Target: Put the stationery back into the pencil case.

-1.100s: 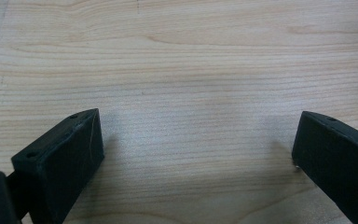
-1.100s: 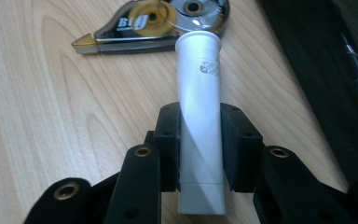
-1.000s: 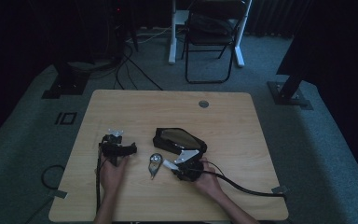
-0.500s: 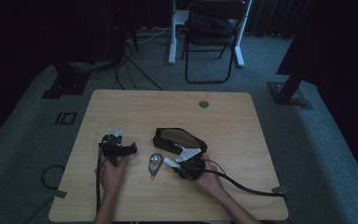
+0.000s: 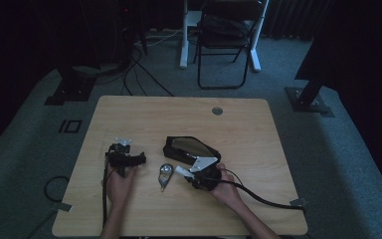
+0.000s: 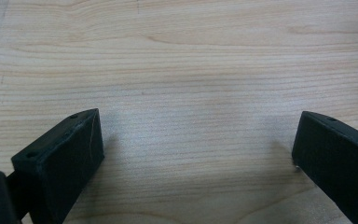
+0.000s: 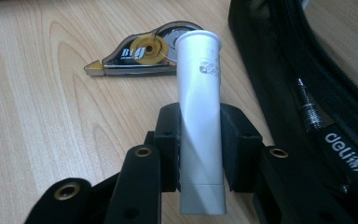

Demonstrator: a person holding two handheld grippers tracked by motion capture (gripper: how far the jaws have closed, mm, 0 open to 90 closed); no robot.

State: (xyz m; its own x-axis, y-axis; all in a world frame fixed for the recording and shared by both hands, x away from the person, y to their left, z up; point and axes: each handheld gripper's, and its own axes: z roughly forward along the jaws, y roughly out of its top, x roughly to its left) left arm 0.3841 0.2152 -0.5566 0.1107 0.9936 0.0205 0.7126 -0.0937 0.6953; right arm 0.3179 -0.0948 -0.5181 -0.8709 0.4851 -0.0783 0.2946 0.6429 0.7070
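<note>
Right gripper [image 7: 200, 140] fingers clamped on a white tube [image 7: 199, 116]; left gripper [image 6: 191, 154] fingers wide, empty; tube could slip, knocking the correction tape [image 7: 142, 51] ahead

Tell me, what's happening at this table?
A person sits at a wooden table with a gripper in each hand. The right gripper is clamped on a silver tube, beside a correction tape roller and an open black pencil case. The left gripper rests open over bare wood.

Black blocky fingers [image 6: 60, 158] with small screw holes; black cable [image 5: 258, 195] trails behind.
</note>
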